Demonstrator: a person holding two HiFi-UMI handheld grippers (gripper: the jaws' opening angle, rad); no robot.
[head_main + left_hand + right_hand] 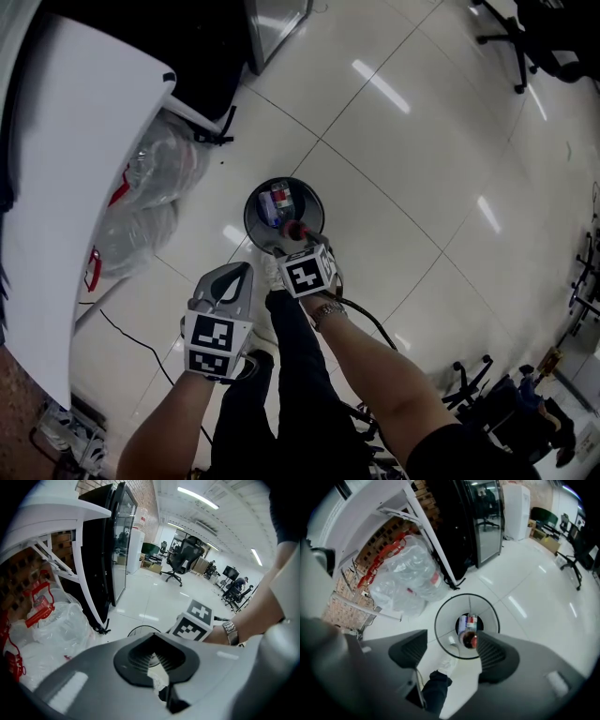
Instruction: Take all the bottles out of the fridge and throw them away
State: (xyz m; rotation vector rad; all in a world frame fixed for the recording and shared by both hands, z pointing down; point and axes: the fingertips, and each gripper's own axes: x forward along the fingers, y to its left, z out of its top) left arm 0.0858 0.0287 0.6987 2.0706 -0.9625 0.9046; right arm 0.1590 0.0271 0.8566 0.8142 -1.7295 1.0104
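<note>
Bottles [465, 623] lie inside the bin [445, 617] on the floor. The right tool [451, 652] hangs over its rim, jaws apart, likely for dropping one in. The left tool [157, 662] is closed and empty.

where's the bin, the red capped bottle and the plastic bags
bin [445, 618], right gripper view, on its inner wall
red capped bottle [469, 640], right gripper view, on its cap
plastic bags [412, 566], right gripper view, on the upper bag
</note>
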